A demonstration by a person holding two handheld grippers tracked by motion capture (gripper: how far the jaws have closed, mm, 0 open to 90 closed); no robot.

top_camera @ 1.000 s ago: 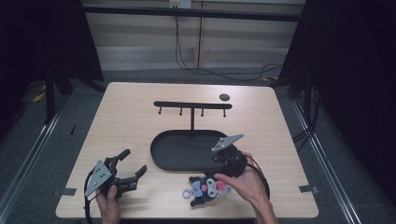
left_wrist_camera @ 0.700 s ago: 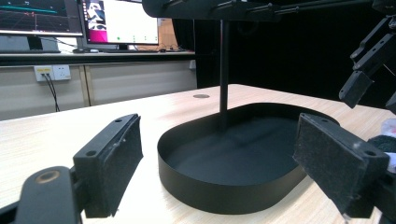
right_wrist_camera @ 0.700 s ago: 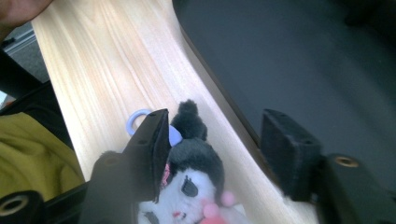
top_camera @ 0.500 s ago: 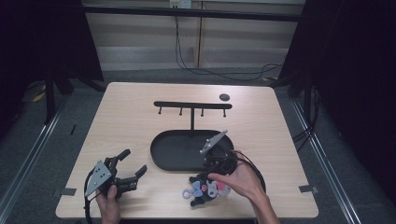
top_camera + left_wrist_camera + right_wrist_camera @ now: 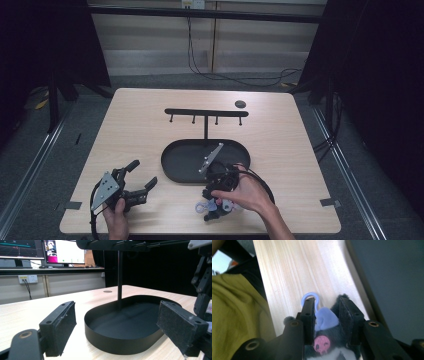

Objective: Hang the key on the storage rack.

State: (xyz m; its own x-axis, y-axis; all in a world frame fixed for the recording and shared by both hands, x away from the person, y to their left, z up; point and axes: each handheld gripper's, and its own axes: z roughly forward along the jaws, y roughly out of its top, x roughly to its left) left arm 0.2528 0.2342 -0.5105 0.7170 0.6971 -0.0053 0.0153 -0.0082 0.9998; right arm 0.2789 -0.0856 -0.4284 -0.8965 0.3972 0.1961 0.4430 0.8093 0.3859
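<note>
Black right tongs (image 5: 214, 210), gripping the plush keychain (image 5: 324, 340), have swung leftward.

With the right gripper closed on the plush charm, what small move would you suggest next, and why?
Probably lift the right gripper slightly off the table. Its jaws already clamp the plush charm, whose blue loop pokes out free ahead, and the hook rack stands beyond the tray. The left gripper rests open.

One hook stand (image 5: 206, 114), one black tray (image 5: 190, 162), apparently one plush keychain (image 5: 325, 337), two grippers.
</note>
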